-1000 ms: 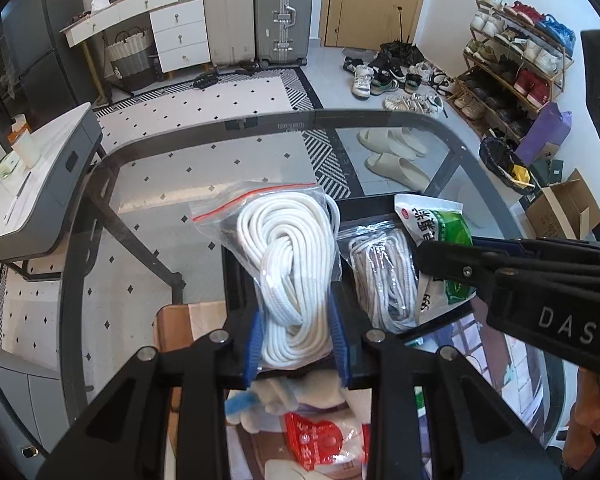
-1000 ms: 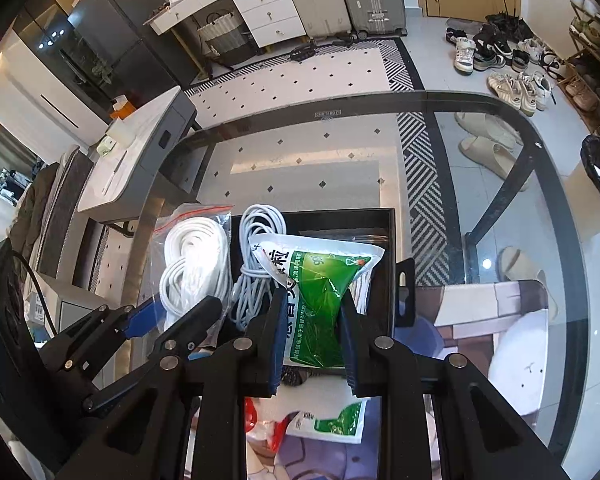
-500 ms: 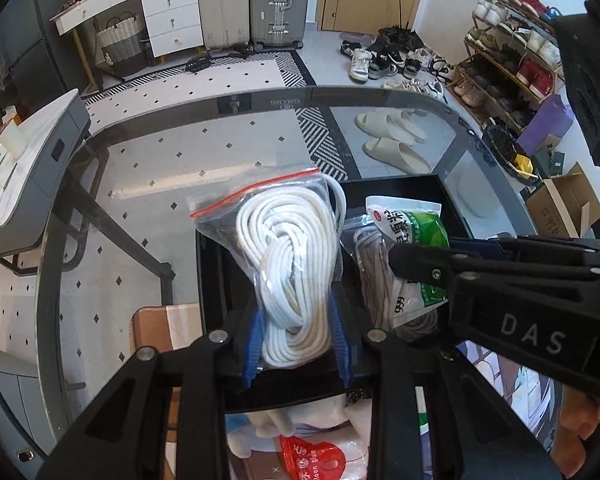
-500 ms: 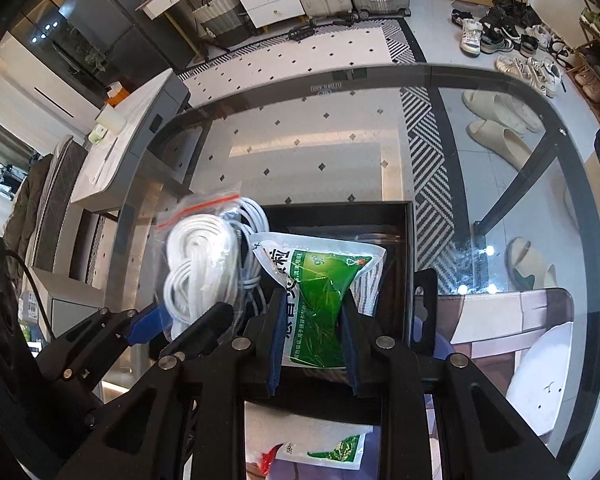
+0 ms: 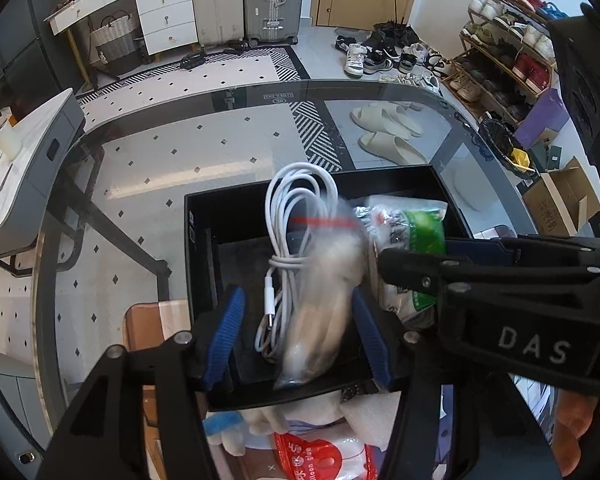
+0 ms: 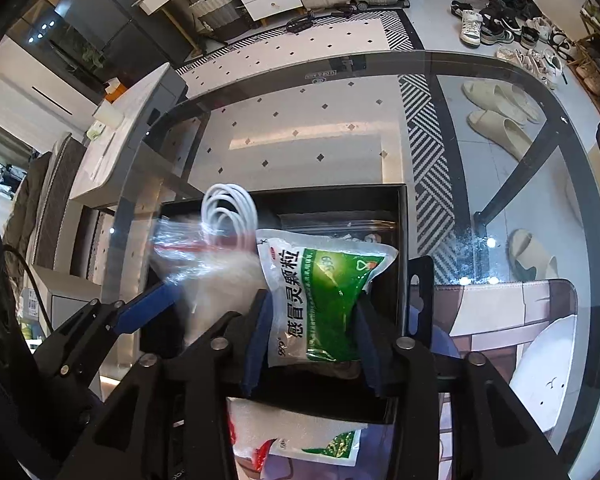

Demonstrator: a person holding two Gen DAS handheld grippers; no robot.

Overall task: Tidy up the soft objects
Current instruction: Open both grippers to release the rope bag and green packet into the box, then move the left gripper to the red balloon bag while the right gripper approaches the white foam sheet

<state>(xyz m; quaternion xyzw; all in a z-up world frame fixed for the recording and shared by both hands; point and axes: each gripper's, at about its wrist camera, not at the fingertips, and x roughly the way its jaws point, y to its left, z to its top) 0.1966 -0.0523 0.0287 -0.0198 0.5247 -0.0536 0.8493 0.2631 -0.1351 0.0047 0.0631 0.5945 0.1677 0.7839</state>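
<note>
Clear plastic blurs between the left tongs [image 5: 296,340]: their jaws are opening and the zip bag of white rope [image 5: 320,312] is dropping into the black tray [image 5: 228,208]. The right tongs [image 6: 310,338] are opening too, the green sachet [image 6: 324,300] loose between them. Either pouch could tip over the tray's near wall. A white cable [image 5: 296,216] crowds the tray on the glass surface [image 5: 180,152].

On the black body of the right gripper [image 5: 412,276], seen from the left wrist: white letters "DAS". On the green-and-white sachet [image 6: 320,300]: large Chinese characters "感冒灵颗粒" and a small "999". On the red-and-white packet [image 5: 324,458] at the lower edge: "lloon glue", start cut off. On the glass table [image 5: 220,120] far edge: a small printed stamp, too small to read.
</note>
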